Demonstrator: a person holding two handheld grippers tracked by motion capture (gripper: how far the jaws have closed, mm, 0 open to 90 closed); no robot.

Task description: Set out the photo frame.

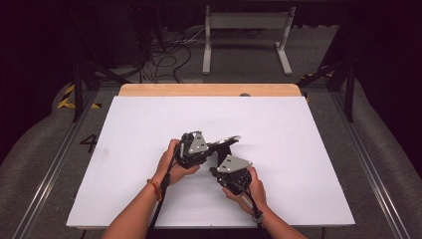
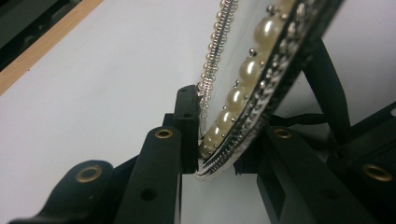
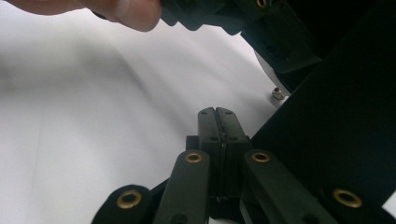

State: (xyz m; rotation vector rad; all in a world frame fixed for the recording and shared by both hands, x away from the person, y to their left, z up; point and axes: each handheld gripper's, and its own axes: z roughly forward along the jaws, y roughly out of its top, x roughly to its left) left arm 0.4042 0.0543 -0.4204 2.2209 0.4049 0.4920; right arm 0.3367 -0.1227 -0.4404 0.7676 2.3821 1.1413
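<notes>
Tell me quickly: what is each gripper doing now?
Left gripper: closed on the pearl frame, gripping its edge.
Right gripper: closed, fingers together, holding nothing.

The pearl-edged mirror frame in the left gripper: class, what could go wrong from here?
1. The left gripper pinches only the edge of the pearl-edged frame, so the frame could twist or slip out.
2. Its fingers press on beading, which could chip.
3. The shut right gripper sits close to the frame's black back and could knock it.
</notes>
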